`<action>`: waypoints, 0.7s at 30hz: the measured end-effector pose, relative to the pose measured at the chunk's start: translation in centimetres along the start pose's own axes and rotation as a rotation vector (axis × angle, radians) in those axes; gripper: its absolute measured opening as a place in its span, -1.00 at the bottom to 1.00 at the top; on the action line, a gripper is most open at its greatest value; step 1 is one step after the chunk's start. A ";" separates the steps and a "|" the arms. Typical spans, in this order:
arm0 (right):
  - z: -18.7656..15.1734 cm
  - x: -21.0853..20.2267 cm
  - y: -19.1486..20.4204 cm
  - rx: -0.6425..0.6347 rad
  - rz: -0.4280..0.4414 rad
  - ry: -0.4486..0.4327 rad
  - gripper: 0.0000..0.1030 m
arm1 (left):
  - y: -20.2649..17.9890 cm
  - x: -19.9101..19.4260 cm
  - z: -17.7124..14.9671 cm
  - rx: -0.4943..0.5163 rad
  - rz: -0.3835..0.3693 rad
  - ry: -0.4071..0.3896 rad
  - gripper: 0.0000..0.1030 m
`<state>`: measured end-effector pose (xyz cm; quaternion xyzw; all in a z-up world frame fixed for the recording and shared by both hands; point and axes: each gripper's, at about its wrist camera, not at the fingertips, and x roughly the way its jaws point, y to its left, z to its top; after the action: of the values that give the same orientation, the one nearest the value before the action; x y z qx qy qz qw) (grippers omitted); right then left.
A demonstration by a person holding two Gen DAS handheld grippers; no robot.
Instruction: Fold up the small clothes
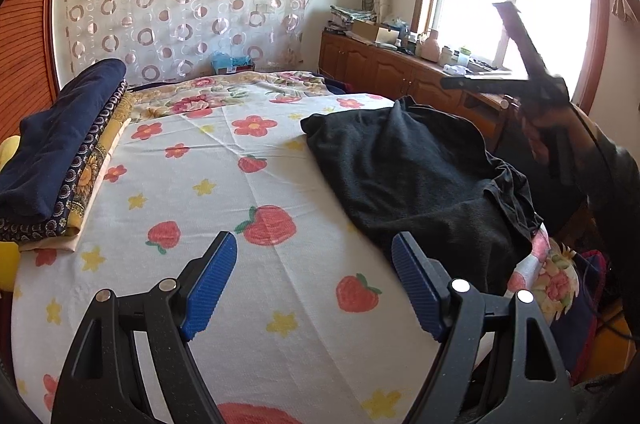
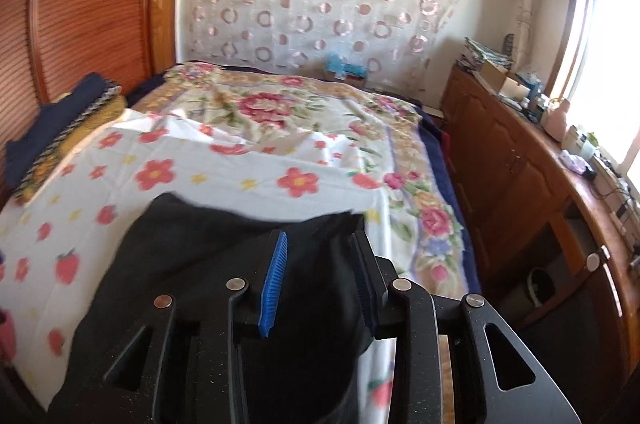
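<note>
Rumpled black fabric garment (image 1: pixel 416 176) sprawls at three o'clock on the strawberry-print bed sheet (image 1: pixel 248 192), unfolded beside a finished folded stack (image 1: pixel 60 152) at nine (partway, I'd judge), left tool (image 1: pixel 316 284) wide and empty, right tool (image 2: pixel 318 276) narrowly parted, gripping nothing.

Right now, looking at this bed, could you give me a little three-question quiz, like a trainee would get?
1. True or false: the black garment lies on the strawberry sheet.
2. The folded stack is topped by: A navy cloth, B red towel, C white shirt?
3. Does the left gripper hold anything?

Key: 1 true. 2 A. 3 No, its jaws stand wide apart over bare sheet.
</note>
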<state>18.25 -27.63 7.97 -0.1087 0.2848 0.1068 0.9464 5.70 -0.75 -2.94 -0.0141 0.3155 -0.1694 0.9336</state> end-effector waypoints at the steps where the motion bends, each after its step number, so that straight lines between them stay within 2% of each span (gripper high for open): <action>1: -1.0 -1.0 0.5 -0.002 0.020 -0.007 -0.30 | -0.2 0.1 0.0 0.004 -0.002 0.001 0.57; 6: -5.9 -4.3 2.3 -0.004 0.092 -0.013 -0.27 | -1.2 0.6 0.2 0.023 -0.009 0.011 0.57; 10: -8.1 -4.9 2.2 -0.004 0.106 -0.008 -0.27 | -1.7 0.8 0.1 0.032 -0.013 0.016 0.57; 21: -10.6 -8.0 1.4 0.035 0.122 0.022 -0.27 | -3.6 1.6 -0.4 0.057 -0.051 0.034 0.57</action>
<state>5.93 -30.23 3.65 -0.0758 0.3031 0.1581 0.9367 5.55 -4.60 -3.70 0.0075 0.3258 -0.2024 0.9235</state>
